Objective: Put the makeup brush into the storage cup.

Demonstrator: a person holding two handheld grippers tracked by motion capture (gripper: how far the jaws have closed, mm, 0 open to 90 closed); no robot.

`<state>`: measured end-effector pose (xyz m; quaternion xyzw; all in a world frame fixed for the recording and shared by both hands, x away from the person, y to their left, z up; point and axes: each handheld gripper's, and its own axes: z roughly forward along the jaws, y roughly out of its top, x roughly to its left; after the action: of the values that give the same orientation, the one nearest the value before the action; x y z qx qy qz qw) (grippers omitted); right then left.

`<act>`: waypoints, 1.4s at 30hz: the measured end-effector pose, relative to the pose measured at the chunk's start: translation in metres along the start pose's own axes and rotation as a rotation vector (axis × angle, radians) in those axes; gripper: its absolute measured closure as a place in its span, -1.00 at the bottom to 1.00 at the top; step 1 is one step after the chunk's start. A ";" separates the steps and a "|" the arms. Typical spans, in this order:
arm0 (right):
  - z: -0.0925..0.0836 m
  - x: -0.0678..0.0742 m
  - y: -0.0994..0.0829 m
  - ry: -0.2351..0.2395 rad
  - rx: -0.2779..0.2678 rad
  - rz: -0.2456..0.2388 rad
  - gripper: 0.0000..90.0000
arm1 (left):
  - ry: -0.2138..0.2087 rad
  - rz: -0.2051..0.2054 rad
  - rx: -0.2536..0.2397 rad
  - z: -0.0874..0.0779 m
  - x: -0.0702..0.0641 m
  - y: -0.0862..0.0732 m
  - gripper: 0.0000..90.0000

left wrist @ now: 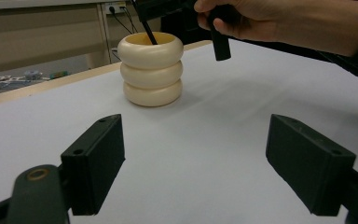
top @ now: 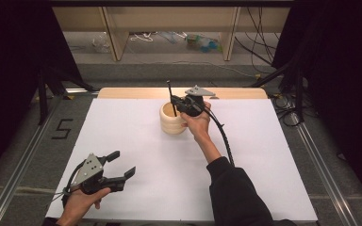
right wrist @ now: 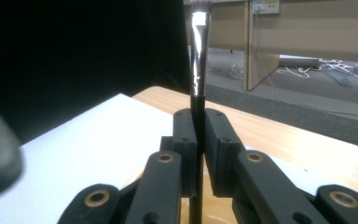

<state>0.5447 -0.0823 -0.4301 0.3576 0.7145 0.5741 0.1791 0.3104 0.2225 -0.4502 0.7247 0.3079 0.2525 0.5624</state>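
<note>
in right claw (right wrist: 198, 154), slim black brush (right wrist: 198, 56)

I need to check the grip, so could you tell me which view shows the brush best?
The right gripper view: the brush stands upright, clamped between its jaws, metal ferrule plain. The high view and left gripper view show a thin dark stick entering the cream holder.

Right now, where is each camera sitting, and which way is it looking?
High view: sits above the person's side, looking forward and down on the white table; both forearms and hands show, with the left gripper and right gripper.
Left gripper view: rides on the left gripper, looking across the table at the cream holder; its own two jaws stand wide apart.
Right gripper view: rides on the right gripper, looking along jaws shut on a brush.
Shared: the high and left gripper views both show the holder and the brush.
</note>
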 end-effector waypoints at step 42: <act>-0.082 0.009 0.003 0.017 0.086 -0.092 -0.24 | -0.005 -0.003 0.000 0.001 -0.001 0.000 -0.57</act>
<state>0.4852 -0.1323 -0.4029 0.3269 0.7556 0.5371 0.1838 0.3099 0.2210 -0.4500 0.7248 0.3075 0.2498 0.5637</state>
